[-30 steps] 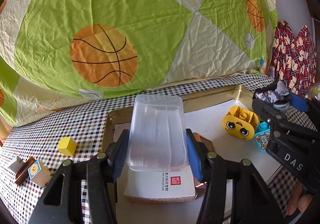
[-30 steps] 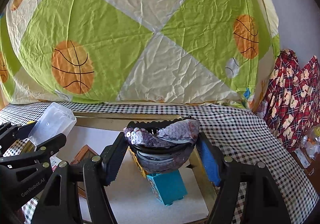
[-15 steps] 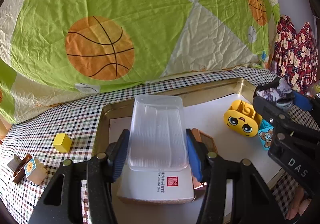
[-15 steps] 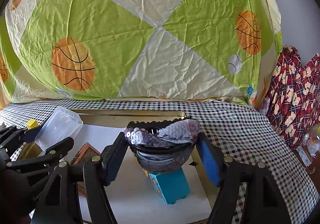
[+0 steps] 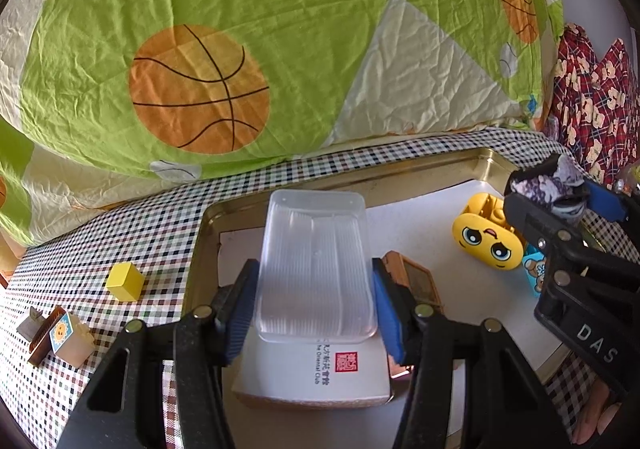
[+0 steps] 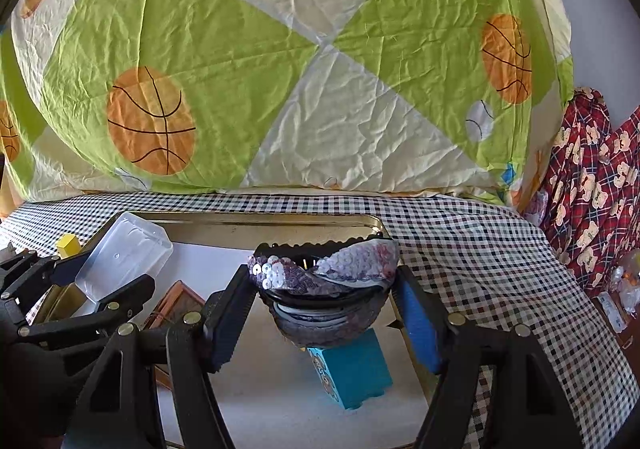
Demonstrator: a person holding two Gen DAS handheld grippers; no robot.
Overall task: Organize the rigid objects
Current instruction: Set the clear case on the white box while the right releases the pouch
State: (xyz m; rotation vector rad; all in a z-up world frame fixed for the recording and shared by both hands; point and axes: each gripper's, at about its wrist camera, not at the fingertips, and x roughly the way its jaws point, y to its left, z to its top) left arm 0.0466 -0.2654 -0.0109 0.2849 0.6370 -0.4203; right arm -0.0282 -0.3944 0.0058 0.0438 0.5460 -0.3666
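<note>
My left gripper (image 5: 314,281) is shut on a clear plastic box (image 5: 316,265) and holds it above a white card box (image 5: 316,373) in the gold tray (image 5: 360,181). My right gripper (image 6: 324,289) is shut on a round sequined case (image 6: 326,289), held over a blue toy block (image 6: 352,373) in the same tray (image 6: 280,223). The left gripper and its clear box (image 6: 124,257) also show at the left in the right wrist view. The right gripper with the case (image 5: 548,185) shows at the right in the left wrist view.
In the tray lie a yellow face-shaped block (image 5: 488,241) and a brown framed piece (image 5: 416,281). On the checked cloth left of the tray lie a yellow cube (image 5: 125,281) and a small sun-printed block (image 5: 68,337). A basketball-print quilt (image 5: 280,49) rises behind.
Both grippers have lifted and drawn back a little with their loads; the tray and its contents sit lower in both views. Neither grip has changed.
</note>
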